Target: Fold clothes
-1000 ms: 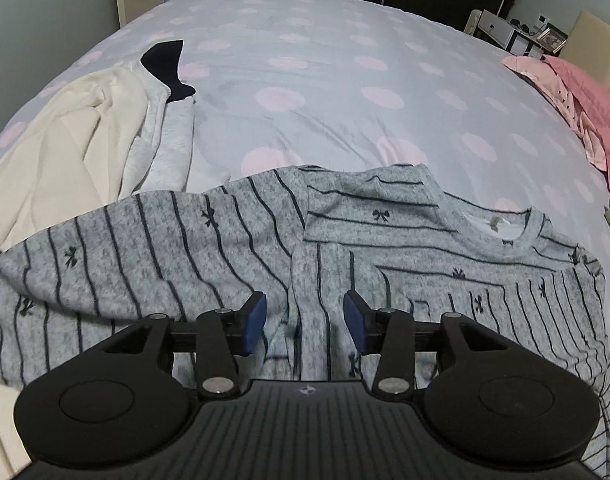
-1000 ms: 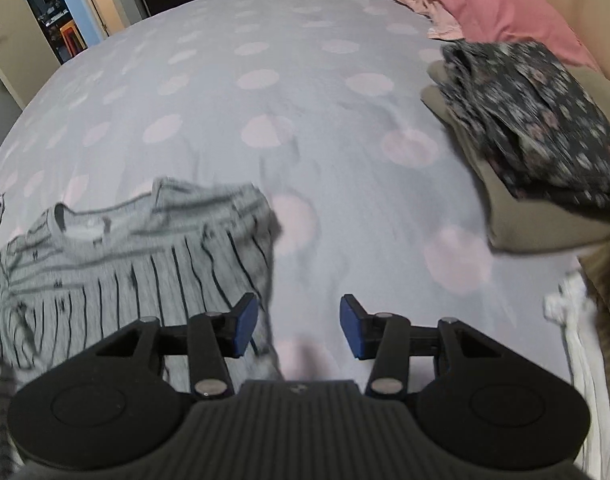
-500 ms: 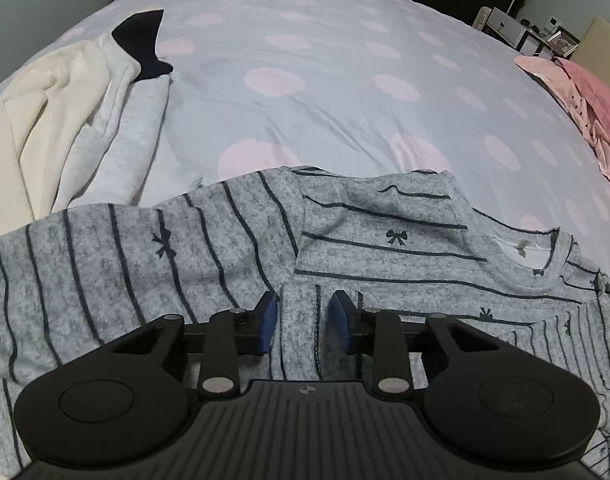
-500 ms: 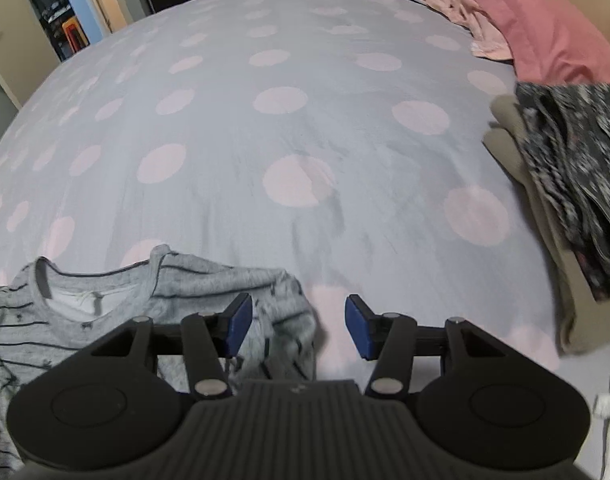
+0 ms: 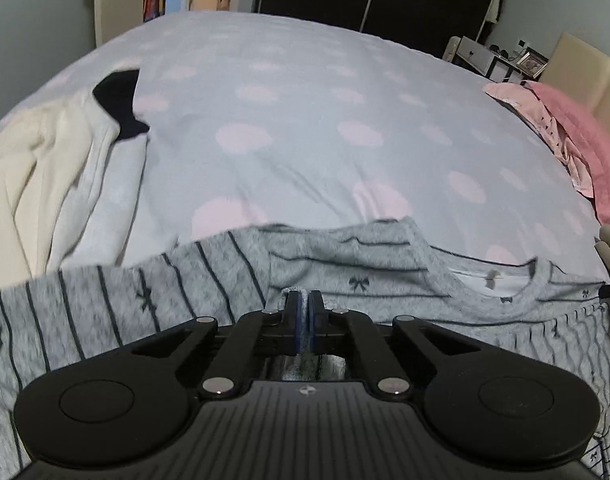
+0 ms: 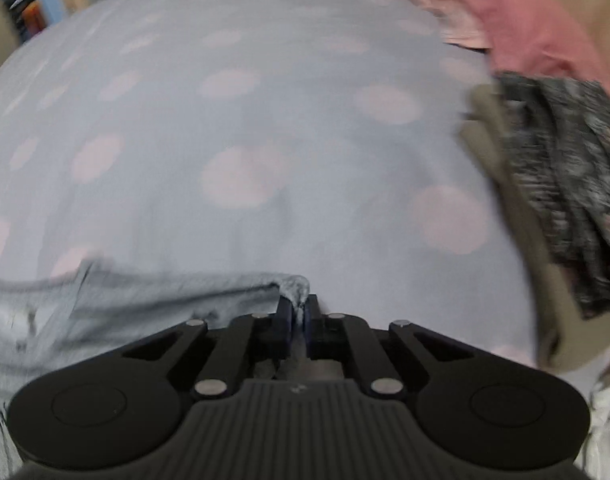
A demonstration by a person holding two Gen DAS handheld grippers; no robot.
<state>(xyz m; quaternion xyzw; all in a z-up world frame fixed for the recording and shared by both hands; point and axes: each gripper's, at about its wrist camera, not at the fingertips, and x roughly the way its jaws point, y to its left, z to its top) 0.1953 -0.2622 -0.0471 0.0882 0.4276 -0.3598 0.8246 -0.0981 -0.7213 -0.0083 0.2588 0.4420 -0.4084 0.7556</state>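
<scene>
Your left gripper (image 5: 303, 300) and right gripper (image 6: 299, 306) are each clamped on a pinch of the soft, grey striped knit top (image 5: 385, 276), which lies along the near edge of the smooth polka-dot bed (image 5: 305, 128).

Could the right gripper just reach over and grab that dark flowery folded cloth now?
Probably not yet: the right gripper is shut on the grey striped knit top, so it has no free grip, though nothing blocks the way to the dark floral folded cloth.
</scene>
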